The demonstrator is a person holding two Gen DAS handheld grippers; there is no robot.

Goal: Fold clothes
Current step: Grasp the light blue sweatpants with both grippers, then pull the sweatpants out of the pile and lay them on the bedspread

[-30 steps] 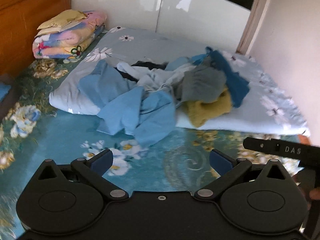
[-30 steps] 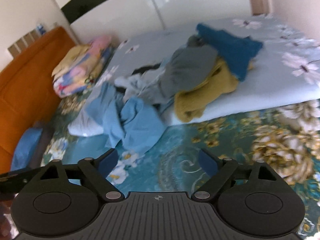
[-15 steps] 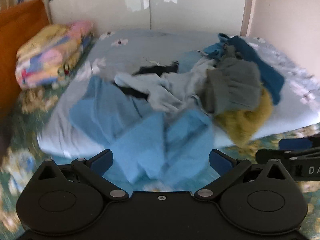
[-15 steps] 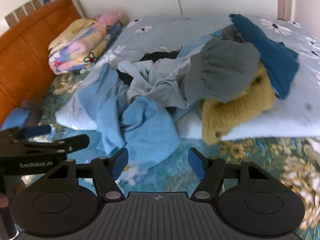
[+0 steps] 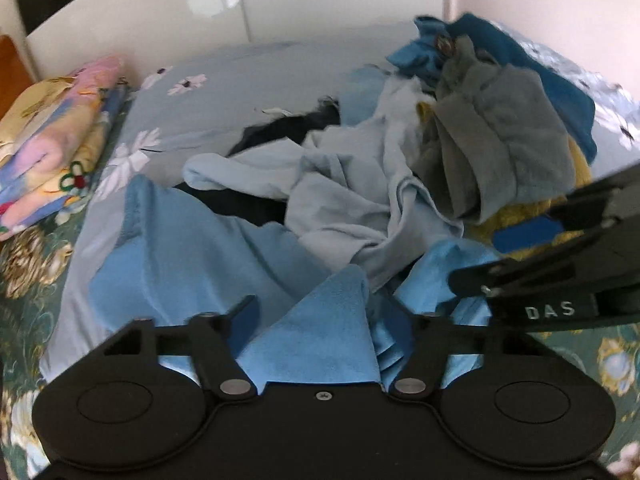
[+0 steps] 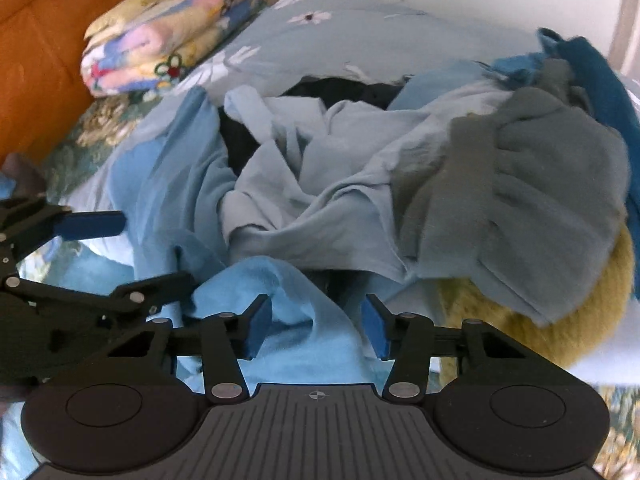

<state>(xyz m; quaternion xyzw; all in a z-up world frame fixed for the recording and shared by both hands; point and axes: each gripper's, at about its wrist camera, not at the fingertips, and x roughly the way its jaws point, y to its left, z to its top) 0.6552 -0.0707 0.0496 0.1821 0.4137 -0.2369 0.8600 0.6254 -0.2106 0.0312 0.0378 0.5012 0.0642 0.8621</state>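
Note:
A heap of loose clothes lies on a pale blue floral quilt (image 5: pixel 224 92). At its front is a bright blue garment (image 5: pixel 224 264), also in the right wrist view (image 6: pixel 304 320). Behind it lie a pale blue shirt (image 5: pixel 352 196), a grey top (image 5: pixel 504 140), a mustard sweater (image 6: pixel 560 328), a dark teal piece (image 5: pixel 532 68) and a black item (image 5: pixel 288 128). My left gripper (image 5: pixel 322 320) is open, its jaws astride a raised fold of the bright blue garment. My right gripper (image 6: pixel 316 328) is open with blue cloth between its jaws, not clamped.
A folded stack of flowered blankets (image 6: pixel 168 28) sits at the back left by an orange headboard (image 6: pixel 44 40). A white glossy panel (image 5: pixel 240 4) runs behind the bed. Green floral bedding (image 5: pixel 28 264) covers the near side. Each gripper shows in the other's view (image 5: pixel 560 272) (image 6: pixel 60 280).
Both grippers moved forward and down into the heap. The bright blue garment now lies between the jaws of each. Both sets of jaws have narrowed but stay open.

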